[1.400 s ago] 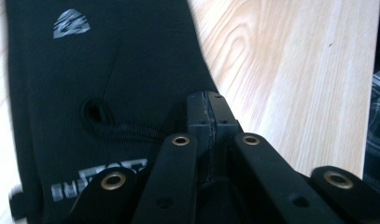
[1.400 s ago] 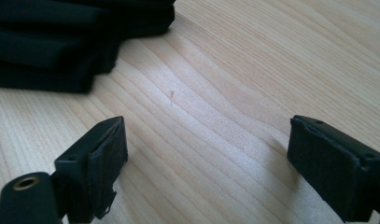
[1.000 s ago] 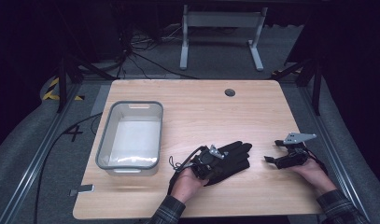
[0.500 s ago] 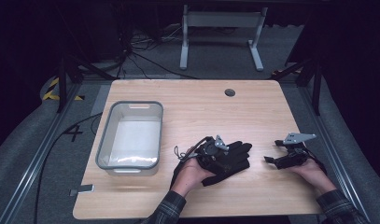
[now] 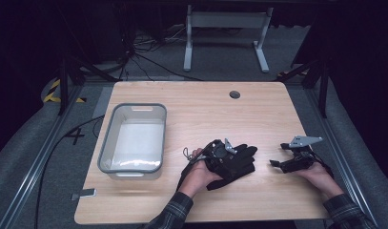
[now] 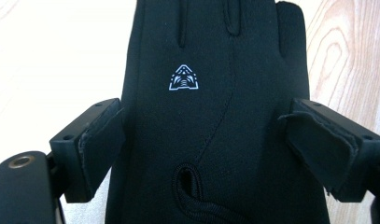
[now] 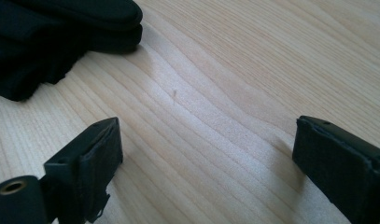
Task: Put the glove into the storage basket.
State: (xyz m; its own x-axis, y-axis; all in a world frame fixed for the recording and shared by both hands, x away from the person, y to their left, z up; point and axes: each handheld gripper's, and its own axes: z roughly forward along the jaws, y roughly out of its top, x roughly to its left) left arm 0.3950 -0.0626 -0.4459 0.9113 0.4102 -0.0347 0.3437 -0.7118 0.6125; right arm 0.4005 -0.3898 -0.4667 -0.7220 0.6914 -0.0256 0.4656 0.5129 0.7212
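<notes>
the black glove (image 6: pixel 211 116) lies flat on the wooden table (image 5: pixel 201 109), near the person's edge and a little right of the middle, its fingers pointing away from the left gripper (image 5: pixel 224 151) toward the right side of the table. in the left gripper view its long axis runs straight up between the 2 jaws, cuff opening at the bottom, a small white triangular logo on the back of the hand. the jaws stand wide apart, 1 on either side of the glove's palm, and they have hold of nothing; whether the pads touch the fabric edges i cannot tell. the glove sits directly under and ahead of this gripper, so the left hand is clearly the nearer one, and i judge a straight closing would pinch it across its width.

in the right gripper view the dark edge looks stacked in 2 or 3 layers, so there may be more than 1 glove in the pile; i can only count 1 for sure.

the right gripper (image 5: pixel 291 161) rests near the table's right side, well apart from the glove, jaws wide open over bare wood.

1 grey plastic bin (image 5: pixel 106 148) stands on the left of the table, apparently holding nothing.
</notes>
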